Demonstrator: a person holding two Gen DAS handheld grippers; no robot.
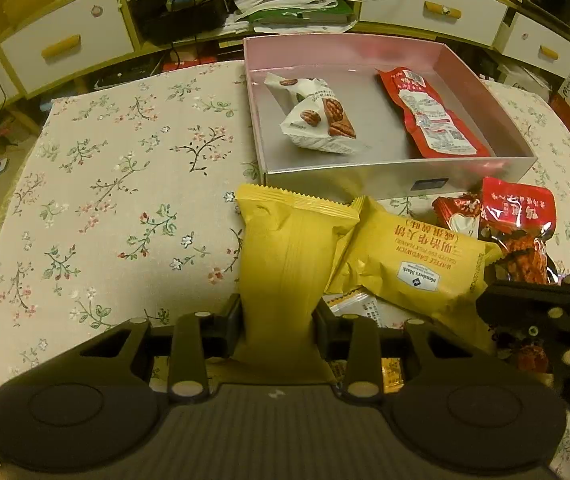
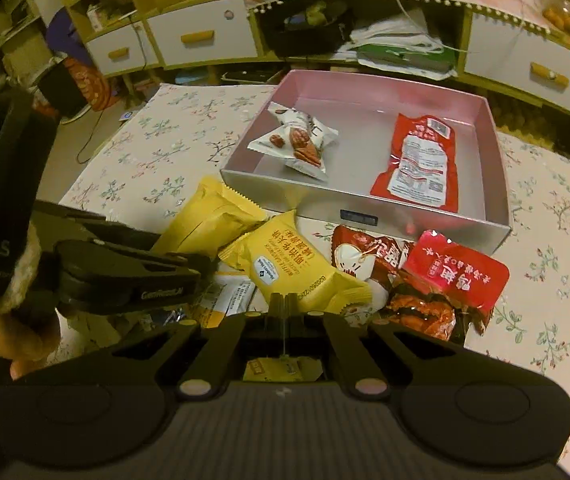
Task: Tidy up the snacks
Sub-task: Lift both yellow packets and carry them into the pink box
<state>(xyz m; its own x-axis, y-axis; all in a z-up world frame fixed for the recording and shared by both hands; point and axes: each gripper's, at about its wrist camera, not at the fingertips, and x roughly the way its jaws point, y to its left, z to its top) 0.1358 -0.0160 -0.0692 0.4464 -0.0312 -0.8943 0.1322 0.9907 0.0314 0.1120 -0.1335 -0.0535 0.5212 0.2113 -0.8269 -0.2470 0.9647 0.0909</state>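
Left tool [image 1: 277, 320] is clamped on a plain yellow packet [image 1: 291, 264], lower end pinched between its fingers. Right tool [image 2: 283, 312] is fully clenched at the edge seal of the printed yellow packet [image 2: 285, 268]. Both lie in the snack pile on the floral tabletop [image 1: 117, 200], just in front of the pink box [image 1: 365, 50], which holds a pecan packet [image 1: 319, 118] and a red packet [image 1: 431, 114].

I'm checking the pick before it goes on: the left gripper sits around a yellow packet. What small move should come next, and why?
Probably lift the yellow packet straight up. The left gripper has its fingers pressed on the packet's lower end, while its top leans on a second yellow packet in the pile. The box just behind has free floor between its two snacks.
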